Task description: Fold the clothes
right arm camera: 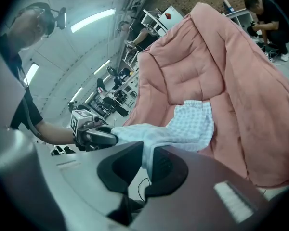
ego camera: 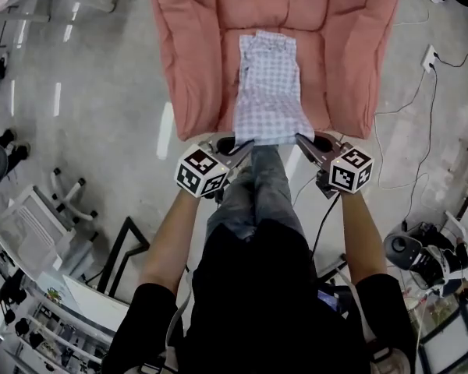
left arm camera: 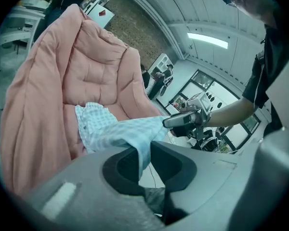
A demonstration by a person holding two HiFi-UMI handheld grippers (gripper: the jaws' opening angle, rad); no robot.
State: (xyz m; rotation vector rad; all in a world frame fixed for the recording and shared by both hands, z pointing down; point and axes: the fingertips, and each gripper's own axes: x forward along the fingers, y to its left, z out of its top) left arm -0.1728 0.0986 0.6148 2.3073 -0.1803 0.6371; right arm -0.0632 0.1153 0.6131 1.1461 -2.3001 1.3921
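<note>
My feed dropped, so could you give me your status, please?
Left gripper, right gripper: both shut on shirt. Shirt lies on pink cushion. Nothing blocking.

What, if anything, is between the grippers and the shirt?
Nothing visible. The left gripper and right gripper each pinch the shirt at its near edge; the rest lies bare on the pink cushion.

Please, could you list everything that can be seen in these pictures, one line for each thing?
checked shirt: one, pale blue and white, on the padded cover, near hem gripped
padded cover: one, pink, quilted, in front of the person
floor: grey, around the cover
socket: one, white, on the floor at right
cable: thin, black, running from the socket
left gripper: one, grey, shut on the shirt's hem
right gripper: one, grey, shut on the hem
forearms: two, bare, behind the grippers
jeans: blue, below the hem
</note>
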